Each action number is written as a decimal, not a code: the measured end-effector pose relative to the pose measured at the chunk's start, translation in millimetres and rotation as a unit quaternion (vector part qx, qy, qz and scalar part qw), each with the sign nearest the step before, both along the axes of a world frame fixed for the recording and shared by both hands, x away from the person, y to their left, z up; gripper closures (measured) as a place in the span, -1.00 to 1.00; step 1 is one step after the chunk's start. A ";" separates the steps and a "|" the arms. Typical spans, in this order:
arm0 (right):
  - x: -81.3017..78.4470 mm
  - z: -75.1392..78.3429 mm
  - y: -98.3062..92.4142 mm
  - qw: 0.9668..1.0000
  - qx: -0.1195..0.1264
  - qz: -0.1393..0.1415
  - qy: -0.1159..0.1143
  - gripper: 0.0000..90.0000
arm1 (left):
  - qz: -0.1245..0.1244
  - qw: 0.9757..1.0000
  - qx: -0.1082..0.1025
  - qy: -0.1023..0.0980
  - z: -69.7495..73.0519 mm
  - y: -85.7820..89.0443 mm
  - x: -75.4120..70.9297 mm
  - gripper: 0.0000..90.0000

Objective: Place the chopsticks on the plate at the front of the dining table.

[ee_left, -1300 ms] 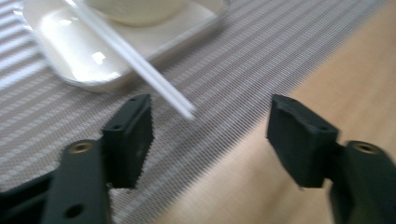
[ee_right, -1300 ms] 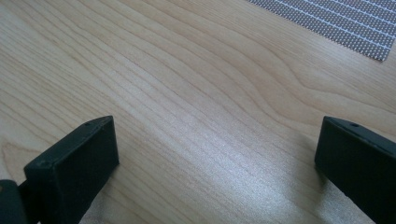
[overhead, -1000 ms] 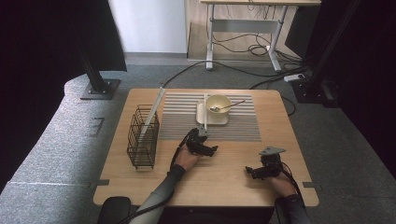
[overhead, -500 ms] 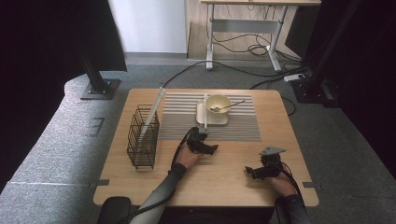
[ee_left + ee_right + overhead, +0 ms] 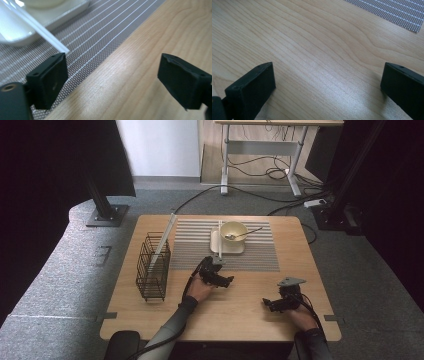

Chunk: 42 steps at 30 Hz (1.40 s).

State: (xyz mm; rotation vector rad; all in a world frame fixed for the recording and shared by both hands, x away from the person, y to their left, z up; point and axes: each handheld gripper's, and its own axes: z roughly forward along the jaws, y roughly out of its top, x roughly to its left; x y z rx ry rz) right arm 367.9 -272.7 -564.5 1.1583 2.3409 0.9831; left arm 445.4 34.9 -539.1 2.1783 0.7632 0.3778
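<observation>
My left gripper [image 5: 222, 279] hovers low at the near edge of the grey striped mat [image 5: 190, 251]. Its jaws are open and have just been opening further, with bare wood and mat between them [image 5: 113, 65]. A thin white stick [image 5: 42, 32] lies across the white square plate [image 5: 216, 245], and its near end stops just beyond my left jaw. A pale yellow bowl [image 5: 233, 231] with a spoon [image 5: 246, 234] sits on that plate. My right gripper [image 5: 270, 304] rests near the table's front right, open over bare wood [image 5: 328, 71].
A black wire basket [image 5: 152, 267] stands at the table's left with a flat white piece [image 5: 164, 240] leaning in it. The wooden table [image 5: 250, 325] has its front edge close to both hands. Beyond the table's far edge are a desk frame and cables on the floor.
</observation>
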 end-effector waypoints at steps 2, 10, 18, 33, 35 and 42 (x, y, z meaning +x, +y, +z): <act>0.0 0.0 0.0 1.000 0.000 0.000 0.000 -1.00 | -0.006 1.000 -0.004 -0.008 6.2 2.6 -6.9 -0.94; 0.0 0.0 0.1 1.000 0.000 0.000 0.000 -1.00 | -0.016 1.000 -0.006 -0.021 21.5 26.0 -31.4 -1.00; 0.0 0.1 0.1 1.000 0.000 0.000 0.000 -1.00 | -0.005 1.000 0.000 -0.012 18.8 49.1 -55.4 -1.00; 0.0 0.0 0.2 1.000 0.000 0.000 0.000 -1.00 | -0.001 0.998 0.052 0.028 -19.8 69.9 -81.8 -1.00; 0.0 0.0 0.1 1.000 0.000 0.000 -0.001 -1.00 | -0.001 0.998 0.054 0.027 -19.7 68.9 -81.7 -1.00; 0.0 0.0 0.2 1.000 0.000 0.000 -0.001 -1.00 | 0.000 0.998 0.045 0.054 -20.5 70.6 -77.0 -1.00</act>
